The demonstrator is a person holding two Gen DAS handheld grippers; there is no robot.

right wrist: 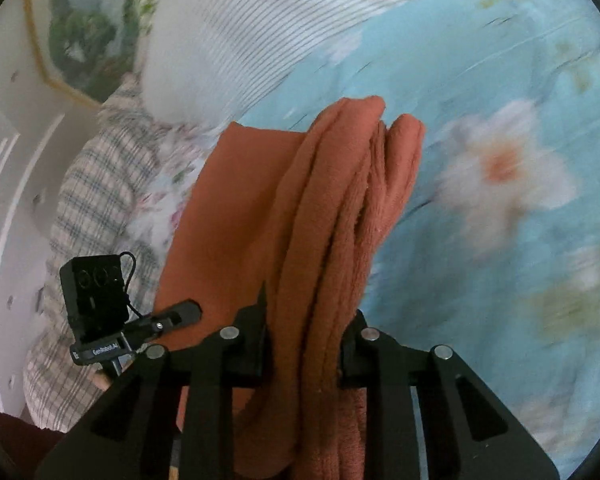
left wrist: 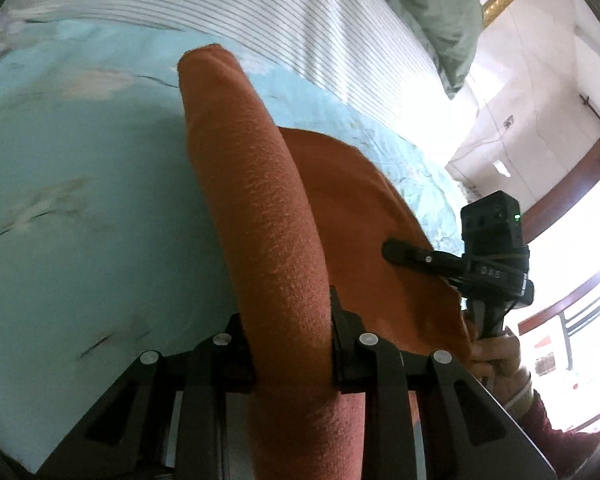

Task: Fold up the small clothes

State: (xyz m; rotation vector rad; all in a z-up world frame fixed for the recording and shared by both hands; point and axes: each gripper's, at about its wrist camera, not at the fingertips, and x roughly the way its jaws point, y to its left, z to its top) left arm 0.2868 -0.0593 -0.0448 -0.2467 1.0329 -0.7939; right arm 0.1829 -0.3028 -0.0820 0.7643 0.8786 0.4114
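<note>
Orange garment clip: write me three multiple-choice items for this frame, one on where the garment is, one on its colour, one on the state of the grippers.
1. Where is the garment?
A. Flat on the floor
B. Held up over the floral bedspread
C. Inside a drawer

2. What colour is the garment?
A. Rust orange
B. Navy
C. White

3. What state are the two grippers in?
A. Both open
B. Only the left one shut
C. Both shut on the garment

Answers:
1 B: the garment hangs in front of the floral bedspread.
2 A: its fabric is rust orange in both views.
3 C: folds of cloth are pinched in the left gripper and the right gripper.
</note>
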